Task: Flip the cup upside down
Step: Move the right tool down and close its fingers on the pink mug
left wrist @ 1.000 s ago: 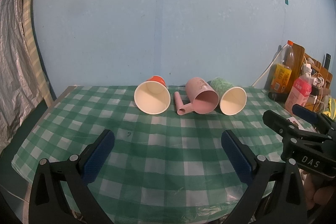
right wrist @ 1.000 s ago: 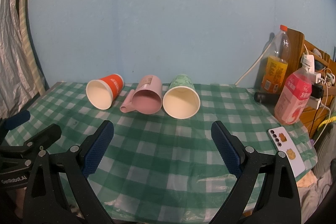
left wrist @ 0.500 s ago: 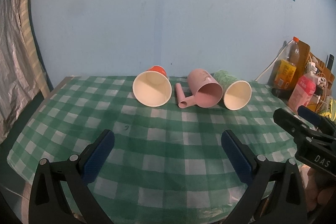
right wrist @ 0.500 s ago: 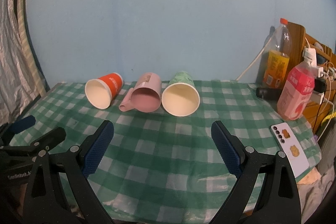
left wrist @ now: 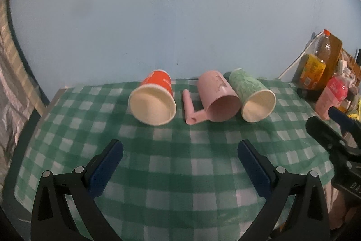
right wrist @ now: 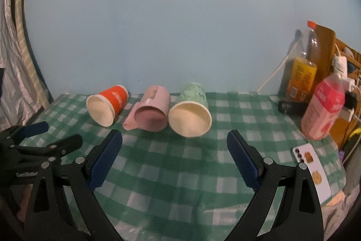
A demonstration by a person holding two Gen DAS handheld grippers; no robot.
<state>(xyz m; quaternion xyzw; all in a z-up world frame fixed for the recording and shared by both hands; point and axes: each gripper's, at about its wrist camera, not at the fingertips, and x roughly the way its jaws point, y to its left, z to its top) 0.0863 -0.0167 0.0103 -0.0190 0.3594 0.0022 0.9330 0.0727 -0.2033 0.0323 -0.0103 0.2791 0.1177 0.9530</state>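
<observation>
Three cups lie on their sides in a row on the green checked tablecloth, mouths toward me: an orange paper cup on the left, a pink mug with a handle in the middle, a green paper cup on the right. My left gripper is open and empty, short of the orange cup and the mug. My right gripper is open and empty, just short of the green cup.
At the right edge stand a pink bottle, an orange drink bottle, a wooden board and cables. A white phone lies at the front right. A blue wall is behind the cups. A curtain hangs left.
Both grippers have moved forward toward the cups and sit higher over the table. The cups have not moved.
</observation>
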